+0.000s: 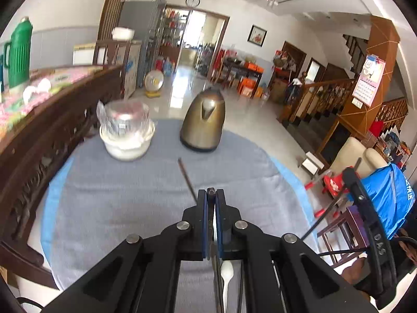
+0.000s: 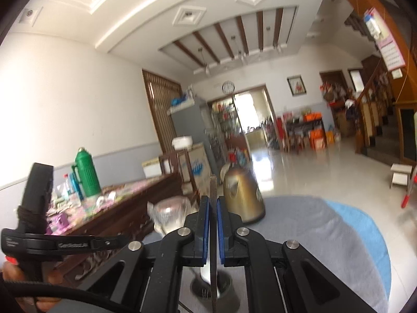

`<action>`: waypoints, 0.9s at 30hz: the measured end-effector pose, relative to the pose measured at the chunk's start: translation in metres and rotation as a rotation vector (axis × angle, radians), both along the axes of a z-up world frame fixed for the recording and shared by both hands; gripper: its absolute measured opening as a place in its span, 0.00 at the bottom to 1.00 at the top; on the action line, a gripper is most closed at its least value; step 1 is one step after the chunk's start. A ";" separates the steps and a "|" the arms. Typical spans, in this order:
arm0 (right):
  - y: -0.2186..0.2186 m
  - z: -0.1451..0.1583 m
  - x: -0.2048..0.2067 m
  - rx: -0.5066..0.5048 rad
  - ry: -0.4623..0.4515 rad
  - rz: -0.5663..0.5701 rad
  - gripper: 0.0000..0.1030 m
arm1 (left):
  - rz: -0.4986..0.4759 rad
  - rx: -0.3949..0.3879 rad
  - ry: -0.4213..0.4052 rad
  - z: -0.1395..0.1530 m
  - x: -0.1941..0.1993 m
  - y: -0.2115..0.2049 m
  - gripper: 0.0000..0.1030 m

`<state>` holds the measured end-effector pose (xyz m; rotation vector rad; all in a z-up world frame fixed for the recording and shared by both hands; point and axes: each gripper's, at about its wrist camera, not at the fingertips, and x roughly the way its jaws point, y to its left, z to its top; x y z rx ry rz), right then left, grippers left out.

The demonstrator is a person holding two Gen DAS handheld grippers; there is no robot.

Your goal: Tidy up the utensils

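Left wrist view: the left gripper (image 1: 211, 195) hangs above the grey cloth (image 1: 125, 203), jaws pinched together on a dark chopstick (image 1: 186, 178) whose thin shaft slants up and left from the pads toward the kettle (image 1: 203, 121). A white spoon (image 1: 226, 271) shows low between the fingers, beneath the gripper; whether it lies on the cloth or is held is hard to say. Beyond, a white bowl (image 1: 126, 140) carries something wrapped in clear plastic, left of the kettle, the two apart. At far right the right gripper (image 1: 365, 208) shows side-on, a thin dark stick running down from it. Right wrist view: the right gripper (image 2: 213, 200) points about level across the room, blue pads closed tight on a chopstick (image 2: 213, 221) that stands upright between them, its tip poking above the fingertips. Low behind the jaws sits a dark round cup (image 2: 224, 287), blurred, the stick's lower end over it. The kettle (image 2: 242, 198) stands just right of the pads, and the left gripper (image 2: 39, 203) shows at the left edge.
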<state>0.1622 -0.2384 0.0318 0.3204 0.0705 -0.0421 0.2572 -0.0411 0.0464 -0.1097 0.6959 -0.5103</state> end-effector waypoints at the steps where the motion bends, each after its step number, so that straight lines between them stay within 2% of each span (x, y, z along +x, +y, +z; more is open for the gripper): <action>1: 0.001 0.002 0.004 -0.004 -0.011 -0.005 0.06 | -0.002 -0.004 -0.012 0.008 0.000 -0.001 0.06; 10: 0.014 0.020 0.059 -0.030 -0.100 -0.073 0.06 | -0.002 -0.028 -0.109 0.054 0.008 -0.011 0.06; 14: 0.033 0.020 0.081 -0.083 -0.114 -0.105 0.06 | 0.015 -0.053 -0.144 0.058 0.012 -0.014 0.06; 17: 0.043 0.011 0.097 -0.118 -0.084 -0.110 0.06 | 0.015 -0.061 -0.143 0.053 0.016 -0.018 0.05; 20: 0.044 -0.007 0.110 -0.118 -0.016 -0.096 0.06 | 0.019 -0.051 -0.123 0.040 0.021 -0.022 0.06; 24: 0.030 -0.028 0.116 -0.048 0.080 -0.067 0.06 | 0.032 -0.033 -0.035 0.012 0.035 -0.022 0.06; 27: 0.016 -0.039 0.115 0.022 0.150 -0.012 0.08 | 0.042 -0.058 0.022 -0.002 0.038 -0.012 0.05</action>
